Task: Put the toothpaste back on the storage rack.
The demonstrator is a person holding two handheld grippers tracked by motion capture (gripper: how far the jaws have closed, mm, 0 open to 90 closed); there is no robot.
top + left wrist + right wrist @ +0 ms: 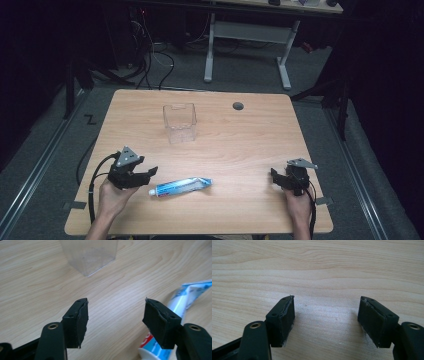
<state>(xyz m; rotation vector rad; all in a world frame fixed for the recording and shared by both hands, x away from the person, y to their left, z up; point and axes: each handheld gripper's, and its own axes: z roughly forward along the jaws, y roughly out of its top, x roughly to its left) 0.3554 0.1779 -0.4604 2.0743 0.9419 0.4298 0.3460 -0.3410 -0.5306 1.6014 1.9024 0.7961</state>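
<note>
A: So, biggest first: the light wooden rectangular table (pixel 240 145) takes up most of the high view, with a small round grey grommet (pixel 238 106) set near its far edge.

B: And standing on it?

A: A clear, square-sided plastic container (pixel 179 122), upright and open at the top, toward the far middle. The left gripper view shows its lower corner (pixel 88 257) well ahead of the jaws.

B: Where is the tube?

A: The blue-and-white toothpaste tube (pixel 181 186) lies flat on the near half of the table, white cap toward the person's left, crimped end toward the right. It is well apart from the container.

B: And the tools?

A: The black left gripper (pixel 150 171) is held just beside the cap end of the tube, a little above it. Its jaws stand wide, with bare wood between them; in its own view (pixel 115 315) the tube (pixel 175 305) runs behind and below the right-hand jaw, not between the pads.

B: The other one?

A: The black right gripper (pixel 276 175) sits near the table's right near corner, well apart from the tube. Its jaws (pixel 325 320) are spread wide too, over plain wood, holding nothing.
</note>
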